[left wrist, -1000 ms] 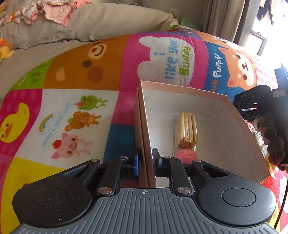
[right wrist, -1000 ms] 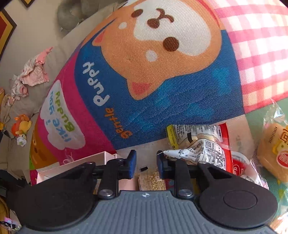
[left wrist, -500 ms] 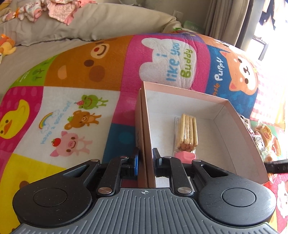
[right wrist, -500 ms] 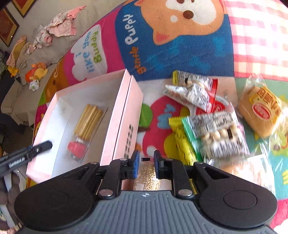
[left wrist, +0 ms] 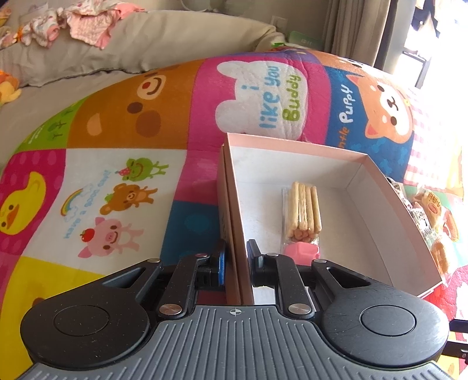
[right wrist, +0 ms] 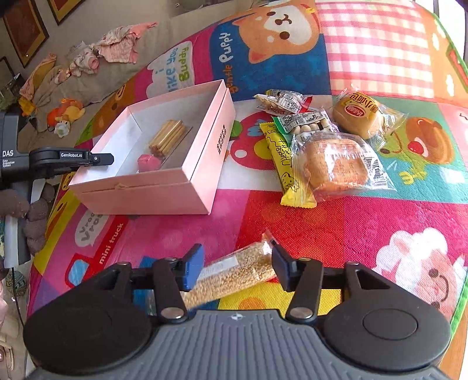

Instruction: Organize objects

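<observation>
You're working in a home with a small child. A cartoon-animal play mat (right wrist: 292, 219) fills the frame. At upper left, baby clothes (right wrist: 114, 49) lie on a grey cushion (left wrist: 161, 41) beside a plush toy (right wrist: 65, 112), with framed pictures (right wrist: 23, 26) on the wall. Curtains (left wrist: 354, 26) hang at upper right.

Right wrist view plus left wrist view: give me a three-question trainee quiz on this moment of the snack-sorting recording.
1. True or false: the left gripper is shut on a side wall of the open pink cardboard box.
2. Which item lies between the open fingers of the right gripper?
A) the clear packet of small tan grains
B) the yellow cheese-snack wrapper
C) the round bun in clear wrap
3. Fill in: inside the box lies one clear pack of pale biscuit ____ with a pink end.

Key: 1 true; 2 A; 3 sticks.
</observation>
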Motion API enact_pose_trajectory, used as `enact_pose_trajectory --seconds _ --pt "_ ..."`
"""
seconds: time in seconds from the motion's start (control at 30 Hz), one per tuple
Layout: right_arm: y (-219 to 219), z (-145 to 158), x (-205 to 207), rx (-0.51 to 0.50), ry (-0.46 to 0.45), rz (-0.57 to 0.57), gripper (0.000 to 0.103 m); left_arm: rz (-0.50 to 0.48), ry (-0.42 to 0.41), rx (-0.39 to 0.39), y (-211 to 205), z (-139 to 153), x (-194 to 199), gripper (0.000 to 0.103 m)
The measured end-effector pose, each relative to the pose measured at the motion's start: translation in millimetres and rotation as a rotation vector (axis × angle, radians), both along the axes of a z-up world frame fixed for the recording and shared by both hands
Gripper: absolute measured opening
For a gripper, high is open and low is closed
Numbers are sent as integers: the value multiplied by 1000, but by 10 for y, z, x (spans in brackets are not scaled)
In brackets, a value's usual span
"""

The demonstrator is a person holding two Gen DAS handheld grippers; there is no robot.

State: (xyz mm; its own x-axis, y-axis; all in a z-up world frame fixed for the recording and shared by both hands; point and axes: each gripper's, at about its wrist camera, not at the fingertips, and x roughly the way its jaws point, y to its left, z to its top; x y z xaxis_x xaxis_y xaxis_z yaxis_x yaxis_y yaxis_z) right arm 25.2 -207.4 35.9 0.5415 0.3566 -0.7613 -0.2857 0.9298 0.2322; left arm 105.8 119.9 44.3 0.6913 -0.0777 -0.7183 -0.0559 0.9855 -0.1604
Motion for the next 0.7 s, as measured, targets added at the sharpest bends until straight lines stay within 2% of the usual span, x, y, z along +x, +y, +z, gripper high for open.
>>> enact_pose_trajectory --seconds 0.03,0.1,0.23,0.4,0.47,0.53,0.57,0.6,0.7 --pt "14 -2 -41 -4 -7 -13 61 -1 1 2 -6 0 0 17" --pt "34 -9 -91 -2 -13 -57 74 1 2 5 -23 1 -7 17" --pt "67 -1 -147 3 -46 -134 76 3 3 6 -36 2 -16 17" --pt "327 47 -291 -95 -139 -31 76 8 2 0 -38 -2 -20 17" --pt "502 55 -424 -130 -198 60 76 9 1 -3 -33 -4 -22 17" --pt "698 44 -534 -152 -246 161 68 9 1 -7 -27 -6 -20 17" --pt "796 26 -550 -154 -246 207 54 9 2 -8 -24 -5 -19 17" --pt "864 5 -542 -151 -239 232 44 9 2 -10 -21 -5 -19 17" --pt "1041 -84 -416 -134 -212 240 43 10 2 -15 -11 -7 -24 17"
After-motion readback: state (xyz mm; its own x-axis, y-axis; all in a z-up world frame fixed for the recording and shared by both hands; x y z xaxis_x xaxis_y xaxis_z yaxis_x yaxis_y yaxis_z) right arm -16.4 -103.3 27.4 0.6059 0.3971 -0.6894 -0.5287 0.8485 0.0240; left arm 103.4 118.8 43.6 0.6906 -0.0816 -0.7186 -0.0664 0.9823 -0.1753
